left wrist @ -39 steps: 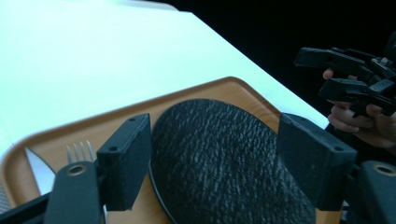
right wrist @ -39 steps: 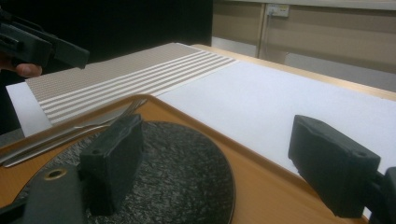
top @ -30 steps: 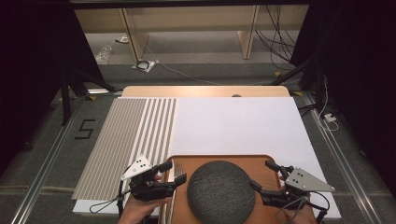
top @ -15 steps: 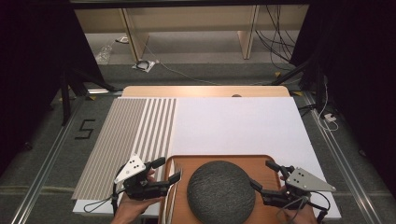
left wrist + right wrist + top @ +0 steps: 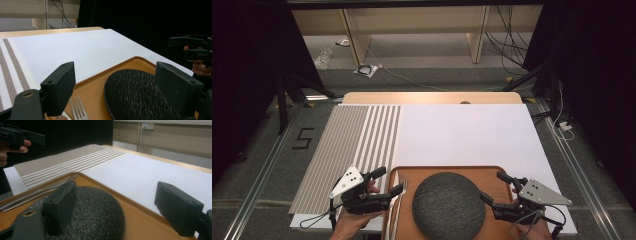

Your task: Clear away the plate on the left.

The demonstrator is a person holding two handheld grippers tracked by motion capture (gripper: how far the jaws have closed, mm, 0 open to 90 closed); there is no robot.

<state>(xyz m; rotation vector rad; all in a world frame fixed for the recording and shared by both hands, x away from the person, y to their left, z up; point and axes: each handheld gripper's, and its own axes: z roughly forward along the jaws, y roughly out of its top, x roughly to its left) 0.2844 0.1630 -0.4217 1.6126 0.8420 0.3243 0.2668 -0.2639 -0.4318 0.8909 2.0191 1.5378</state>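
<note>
A wooden desk carries a white mat that covers nearly all of it, with a band of brown stripes toward nine o'clock. At six o'clock an orange-brown tray lies on the mat.

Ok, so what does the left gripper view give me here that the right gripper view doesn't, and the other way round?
Left gripper view: the fork tines-on at the tray's near end, and cables hanging in the background. Right gripper view: the densely striped mat across its width, and a wall socket. Shared: the wooden tray, the dark textured plate on it, and the white mat beyond.
</note>
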